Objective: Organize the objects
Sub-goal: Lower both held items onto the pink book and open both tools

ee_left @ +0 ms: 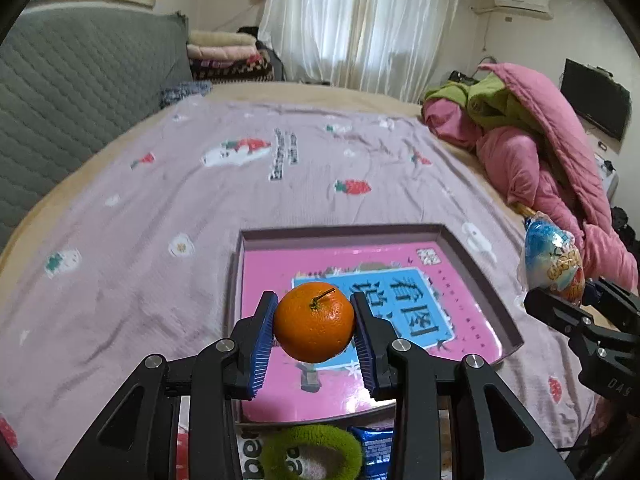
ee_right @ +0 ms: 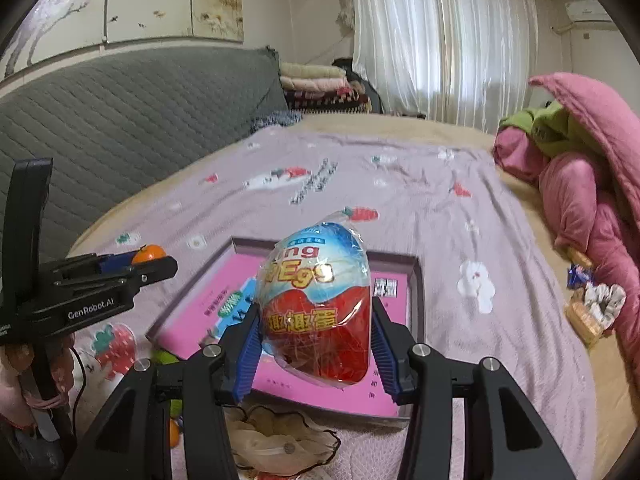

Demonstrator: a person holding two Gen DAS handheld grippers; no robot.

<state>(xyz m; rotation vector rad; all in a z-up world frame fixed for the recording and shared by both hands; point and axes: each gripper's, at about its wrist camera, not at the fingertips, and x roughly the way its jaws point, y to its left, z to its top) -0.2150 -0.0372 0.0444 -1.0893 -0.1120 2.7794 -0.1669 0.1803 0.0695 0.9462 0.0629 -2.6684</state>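
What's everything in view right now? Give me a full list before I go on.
orange: 1, orange, held between the left tongs' pads above the tray
wrapped egg: 1, blue, white and red, held in the right tongs above the tray
tray: 1, purple rim, on the blanket
book: 1, pink and blue cover, lying in the tray
hair tie: 1, green, near the tray's close edge
blanket: 1, lilac, strawberry print, spread on the bed
quilt: 1, pink and green, heaped on the right
left tongs: black, blue pads
right tongs: black, blue pads
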